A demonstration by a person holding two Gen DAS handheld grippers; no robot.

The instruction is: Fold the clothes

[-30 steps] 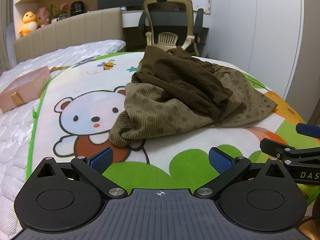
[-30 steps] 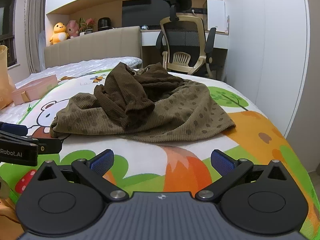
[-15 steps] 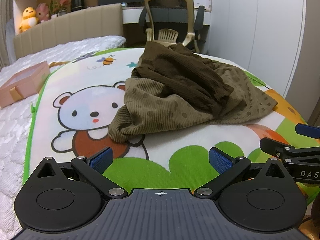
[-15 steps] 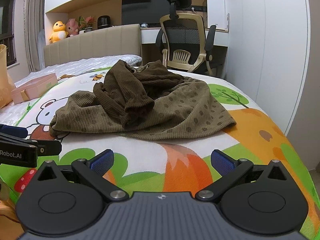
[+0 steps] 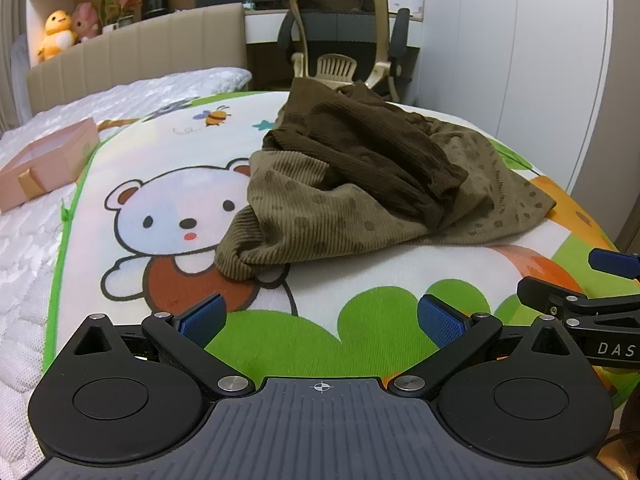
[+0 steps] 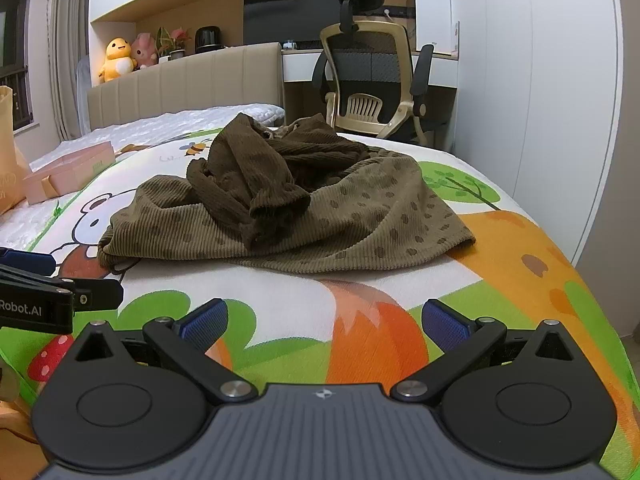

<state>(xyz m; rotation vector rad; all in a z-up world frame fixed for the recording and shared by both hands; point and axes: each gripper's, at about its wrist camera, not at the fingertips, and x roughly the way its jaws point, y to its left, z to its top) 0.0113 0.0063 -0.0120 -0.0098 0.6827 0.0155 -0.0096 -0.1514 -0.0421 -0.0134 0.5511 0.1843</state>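
Ribbed olive-brown corduroy garment [image 6: 288, 216] lies crumpled mid-mat [image 6: 520, 264] (soft, light); both the left gripper [image 5: 320, 316] and the right gripper [image 6: 324, 318], spread empty, could pinch its near hem.

Garment [image 5: 360, 200] bunched: dark part covers middle, shape under folds unreadable. Bear print [image 5: 172, 216] partly under hem. My right gripper [image 5: 600, 300] cut by frame edge. Paper bag [image 6: 8, 152] cropped at left. Chair [image 6: 372, 80] base hidden behind bed.
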